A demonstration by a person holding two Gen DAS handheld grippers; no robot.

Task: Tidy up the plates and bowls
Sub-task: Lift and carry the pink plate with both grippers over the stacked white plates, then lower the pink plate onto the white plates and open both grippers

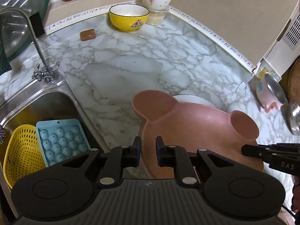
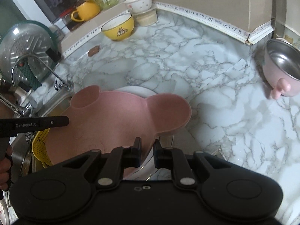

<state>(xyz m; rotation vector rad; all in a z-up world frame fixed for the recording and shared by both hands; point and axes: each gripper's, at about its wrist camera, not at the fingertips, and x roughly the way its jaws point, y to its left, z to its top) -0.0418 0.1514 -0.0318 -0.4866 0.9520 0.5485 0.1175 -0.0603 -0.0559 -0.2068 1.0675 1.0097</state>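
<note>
At the far left a steel sink [image 1: 56, 101] is let into the marble tabletop [image 1: 131, 60], holding a yellow perforated basket [image 1: 22, 150] and, just beside it, a pale blue tray of round moulds [image 1: 61, 142]; a curved tap [image 1: 35, 43] rises at the sink's back edge. Just right of the sink, near the tabletop's front edge, sits the pink plate with two round ears [image 1: 196, 131], and a white plate [image 1: 193, 99] peeks out from behind and under it. The left gripper [image 1: 148, 150] is closed down on the pink plate's left rim, the edge passing between its narrow jaws. The right gripper [image 2: 146, 152] is nipped tight at the plate's right edge, where the pink rim and the white plate's rim run together between the jaws; which of the two it pinches I cannot tell. Along the back, a small brown block [image 1: 87, 34] lies alone, then a yellow bowl [image 1: 129, 17] stands upright, and just right of it a white flowered bowl [image 1: 156, 0] rests on a small clear tub [image 1: 156, 16]. At the far right, well apart from the plates, a pink steel-lined bowl with a knob handle [image 2: 281, 71] stands on the tabletop.
</note>
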